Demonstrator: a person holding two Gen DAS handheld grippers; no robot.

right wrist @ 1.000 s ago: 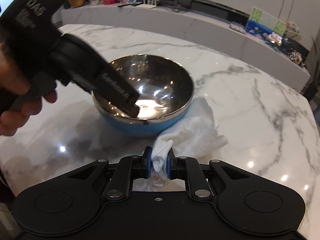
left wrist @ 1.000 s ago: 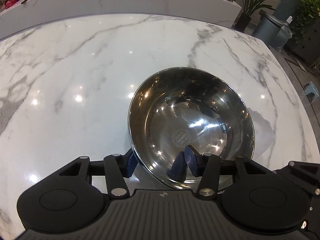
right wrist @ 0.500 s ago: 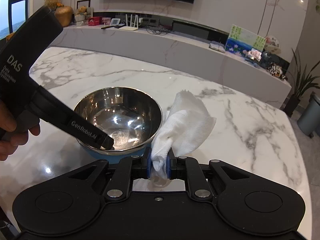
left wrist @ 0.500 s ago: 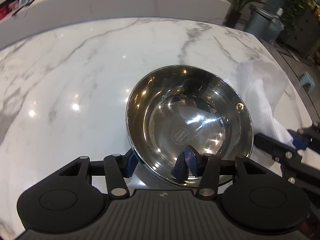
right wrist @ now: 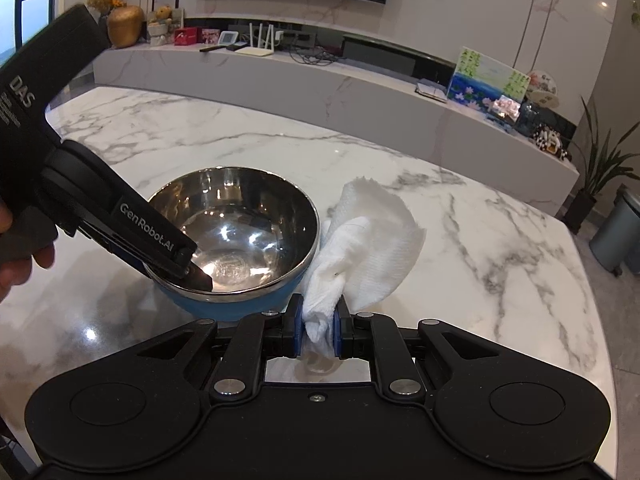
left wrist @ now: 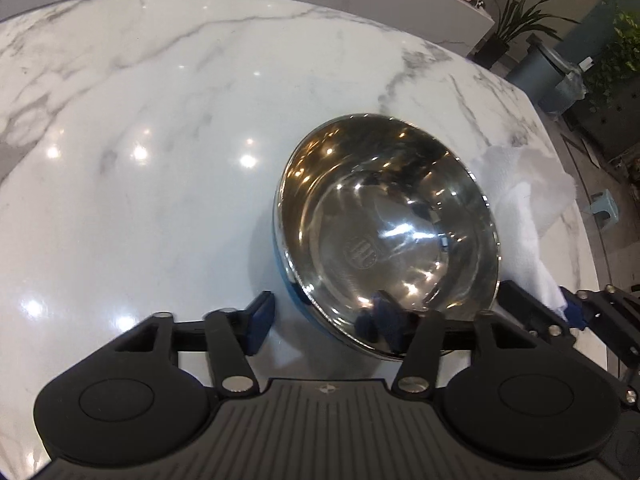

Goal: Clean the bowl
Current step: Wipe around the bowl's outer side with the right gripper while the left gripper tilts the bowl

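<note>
We're at setup, no wiping yet. Bowl (right wrist: 234,236) sits on the marble table (right wrist: 480,220), inside looks shiny. Left gripper (left wrist: 324,322) straddles the near rim, jaws closing; 1 finger inside, 1 outside, outer pad not yet touching. Right gripper (right wrist: 316,326) is clamped tight on the towel (right wrist: 368,248), beside the bowl. Left to do: secure the rim, wipe inside.
</note>
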